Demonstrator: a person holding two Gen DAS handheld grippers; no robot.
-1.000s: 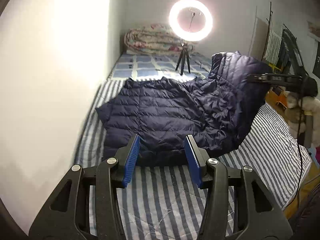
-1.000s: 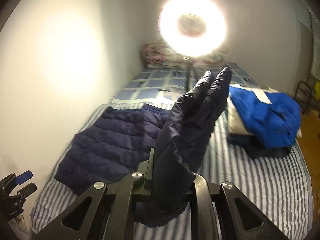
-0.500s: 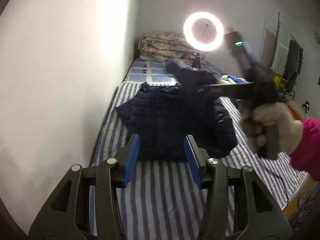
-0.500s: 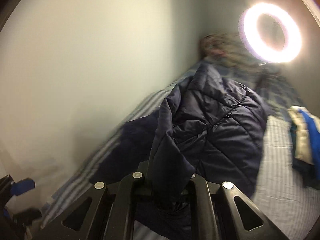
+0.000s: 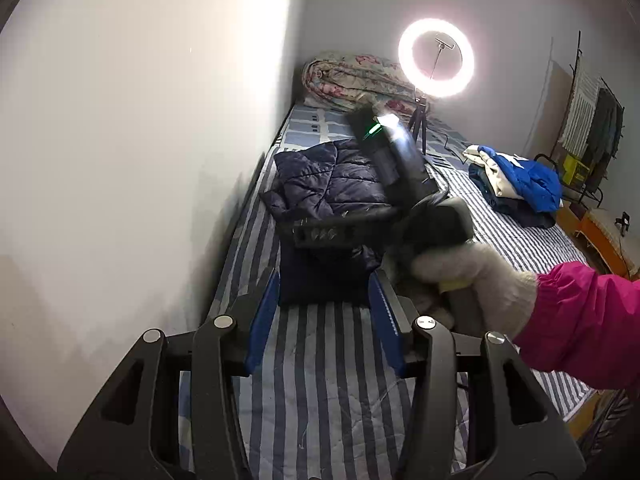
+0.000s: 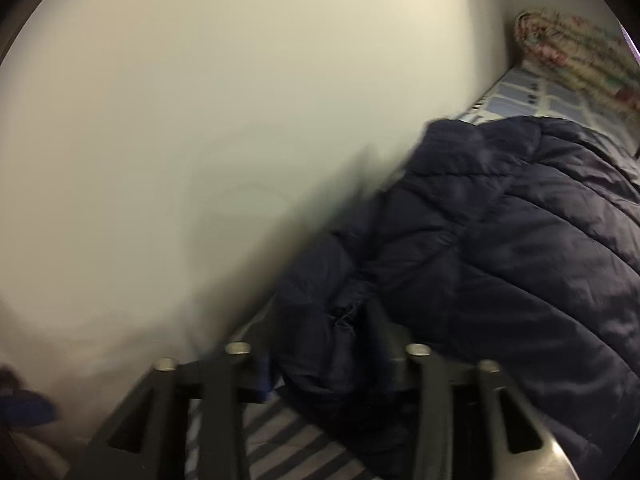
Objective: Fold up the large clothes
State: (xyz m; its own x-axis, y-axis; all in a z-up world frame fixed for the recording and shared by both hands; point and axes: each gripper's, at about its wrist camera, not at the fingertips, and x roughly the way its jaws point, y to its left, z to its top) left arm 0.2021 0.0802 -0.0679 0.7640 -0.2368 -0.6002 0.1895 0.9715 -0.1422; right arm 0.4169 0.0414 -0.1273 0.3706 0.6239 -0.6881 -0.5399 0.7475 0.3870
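My right gripper point(image 6: 320, 344) pinches a bunch of the navy down jacket point(image 5: 332, 184) between its jaws, over the jacket's wall-side portion. My left gripper point(image 5: 324, 312) hangs wide and empty above the near end of the bed point(image 5: 320, 380). The jacket lies along the bed's wall-side edge, partly doubled. Judgement: a side fold is in hand; next comes laying the held part flat and letting go. The wall point(image 5: 140, 140) crowds the far side. The bed's near end offers room.
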